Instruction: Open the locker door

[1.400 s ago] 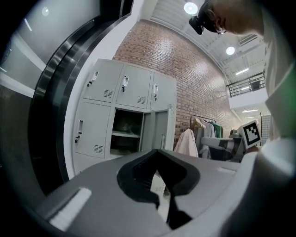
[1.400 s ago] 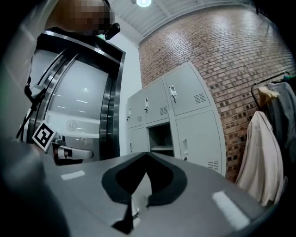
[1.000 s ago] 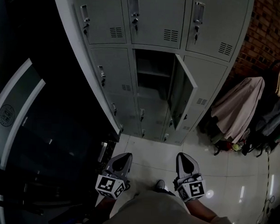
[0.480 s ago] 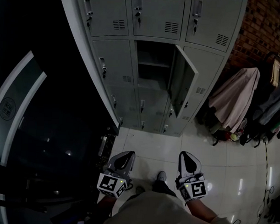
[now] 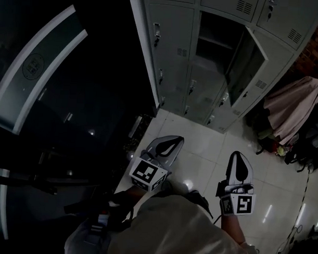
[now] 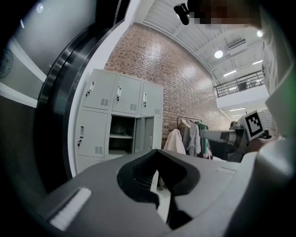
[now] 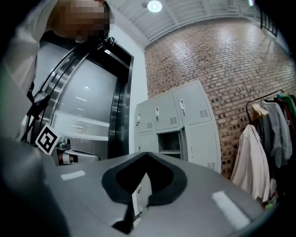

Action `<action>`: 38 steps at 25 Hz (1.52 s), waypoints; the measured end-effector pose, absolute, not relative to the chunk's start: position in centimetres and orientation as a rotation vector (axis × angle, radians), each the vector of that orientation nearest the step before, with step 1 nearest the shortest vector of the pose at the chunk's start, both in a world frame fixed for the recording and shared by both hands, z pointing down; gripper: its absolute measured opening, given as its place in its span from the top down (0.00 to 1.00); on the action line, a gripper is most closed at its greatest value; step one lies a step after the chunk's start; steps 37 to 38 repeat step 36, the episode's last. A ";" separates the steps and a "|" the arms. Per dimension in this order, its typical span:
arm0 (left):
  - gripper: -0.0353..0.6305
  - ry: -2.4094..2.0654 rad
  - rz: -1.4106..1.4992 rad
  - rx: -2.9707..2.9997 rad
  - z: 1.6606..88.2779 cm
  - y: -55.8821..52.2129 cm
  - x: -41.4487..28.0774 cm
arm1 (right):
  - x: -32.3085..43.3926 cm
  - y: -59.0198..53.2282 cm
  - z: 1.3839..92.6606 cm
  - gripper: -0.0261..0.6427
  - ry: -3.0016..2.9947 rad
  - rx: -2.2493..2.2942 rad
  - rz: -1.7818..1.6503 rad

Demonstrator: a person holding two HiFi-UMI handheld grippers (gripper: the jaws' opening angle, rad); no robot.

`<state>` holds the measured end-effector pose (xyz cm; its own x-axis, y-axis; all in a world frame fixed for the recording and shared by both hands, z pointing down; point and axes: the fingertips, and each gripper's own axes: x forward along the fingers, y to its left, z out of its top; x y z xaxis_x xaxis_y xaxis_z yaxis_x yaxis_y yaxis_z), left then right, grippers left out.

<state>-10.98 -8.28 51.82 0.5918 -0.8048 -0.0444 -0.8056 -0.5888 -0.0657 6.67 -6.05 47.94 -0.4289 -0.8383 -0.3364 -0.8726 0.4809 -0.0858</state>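
Head view — locker door (image 5: 245, 62) (swung open) stands well beyond right gripper (image 5: 238, 155).

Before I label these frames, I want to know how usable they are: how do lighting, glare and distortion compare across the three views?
Head view: underexposed, its left half nearly black, small glare spots on glossy floor tiles. Left gripper view: brighter, heavy fisheye bowing the lockers; ceiling lights blown out. Right gripper view: same bowing, one ceiling lamp glaring.

Grey lockers (image 5: 174, 51), red-brown brick wall (image 7: 240, 60).
Glossy white floor tiles (image 5: 200, 146); black-and-white square pattern on the marker cubes (image 5: 147, 173); pale beige coat (image 5: 298, 105) at right.
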 end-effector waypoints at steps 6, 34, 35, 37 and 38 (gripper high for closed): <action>0.81 1.388 0.081 -2.743 51.1 -8.0 -9.2 | 8.4 -5.4 46.8 0.96 2.407 -1.416 0.106; 0.81 1.438 0.099 -2.764 50.6 -6.0 -8.4 | 10.7 -2.5 49.9 0.96 2.535 -1.463 0.075; 0.81 1.441 0.098 -2.767 50.6 -5.9 -8.4 | 10.6 -2.4 50.9 0.96 2.584 -1.475 0.071; 0.81 1.442 0.095 -2.771 50.7 -5.9 -8.4 | 10.5 -2.3 51.9 0.96 2.633 -1.486 0.065; 0.81 1.442 0.095 -2.771 50.7 -5.9 -8.4 | 10.5 -2.3 51.9 0.96 2.633 -1.486 0.065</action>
